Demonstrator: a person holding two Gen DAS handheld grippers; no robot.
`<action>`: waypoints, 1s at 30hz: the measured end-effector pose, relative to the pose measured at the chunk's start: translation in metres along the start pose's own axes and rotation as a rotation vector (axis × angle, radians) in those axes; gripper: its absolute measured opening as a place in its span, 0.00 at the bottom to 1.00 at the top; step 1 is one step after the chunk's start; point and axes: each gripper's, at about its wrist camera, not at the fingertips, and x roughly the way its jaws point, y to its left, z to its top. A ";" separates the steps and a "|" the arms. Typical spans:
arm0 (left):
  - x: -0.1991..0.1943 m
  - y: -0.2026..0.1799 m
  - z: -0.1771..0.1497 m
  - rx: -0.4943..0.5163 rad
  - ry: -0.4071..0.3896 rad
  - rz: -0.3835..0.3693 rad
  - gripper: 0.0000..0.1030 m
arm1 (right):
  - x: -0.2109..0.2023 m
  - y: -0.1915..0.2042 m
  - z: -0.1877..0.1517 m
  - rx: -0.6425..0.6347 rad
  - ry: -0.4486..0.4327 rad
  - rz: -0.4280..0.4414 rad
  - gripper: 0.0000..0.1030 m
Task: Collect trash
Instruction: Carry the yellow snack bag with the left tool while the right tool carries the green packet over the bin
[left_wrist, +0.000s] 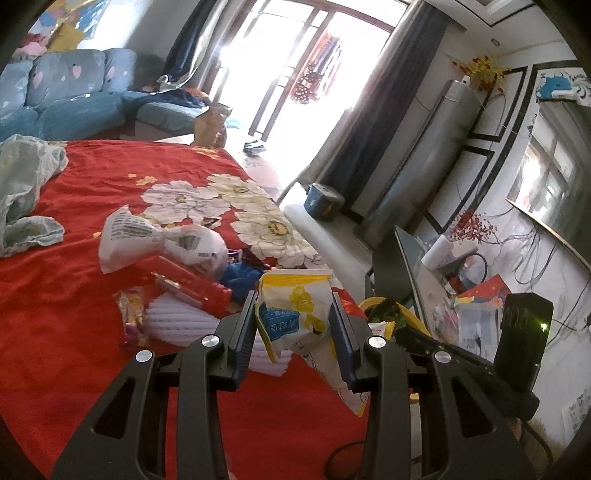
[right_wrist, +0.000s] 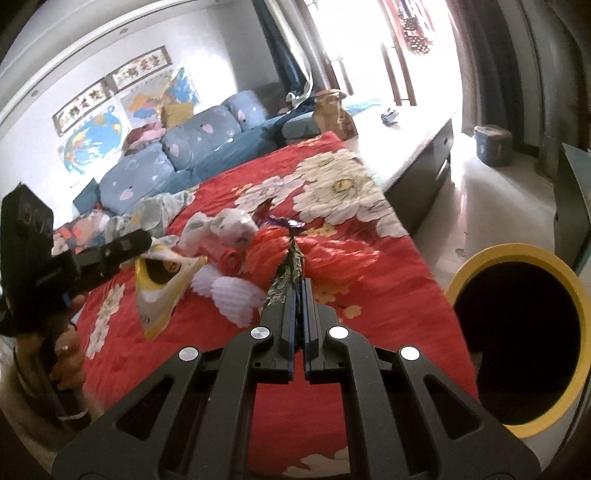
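My left gripper (left_wrist: 293, 306) is shut on a yellow and white snack bag (left_wrist: 295, 310) and holds it above the red flowered cloth (left_wrist: 74, 325). The same bag (right_wrist: 162, 291) shows in the right wrist view, hanging from the left gripper (right_wrist: 144, 240). My right gripper (right_wrist: 297, 291) is shut on a thin dark green wrapper (right_wrist: 290, 266), held over the cloth (right_wrist: 369, 266). A yellow-rimmed bin (right_wrist: 517, 339) stands to the right; its rim (left_wrist: 373, 303) shows beyond the bag. More trash lies on the cloth: a white printed bag (left_wrist: 147, 236), a red packet (left_wrist: 192, 284), a purple-yellow wrapper (left_wrist: 131, 314).
A white ribbed object (left_wrist: 177, 321) and a blue item (left_wrist: 240, 277) lie by the trash. A pale cloth (left_wrist: 22, 192) lies at the left. A blue sofa (right_wrist: 177, 155) stands behind the table. A TV, cables and clutter (left_wrist: 476, 306) are at the right.
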 end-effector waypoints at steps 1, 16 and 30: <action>0.001 -0.003 0.000 0.007 0.001 -0.001 0.35 | -0.001 -0.002 0.001 0.004 -0.005 -0.004 0.01; 0.018 -0.034 0.001 0.076 0.021 -0.036 0.35 | -0.025 -0.041 0.014 0.083 -0.074 -0.070 0.01; 0.034 -0.059 -0.003 0.137 0.050 -0.075 0.35 | -0.039 -0.068 0.017 0.143 -0.124 -0.127 0.01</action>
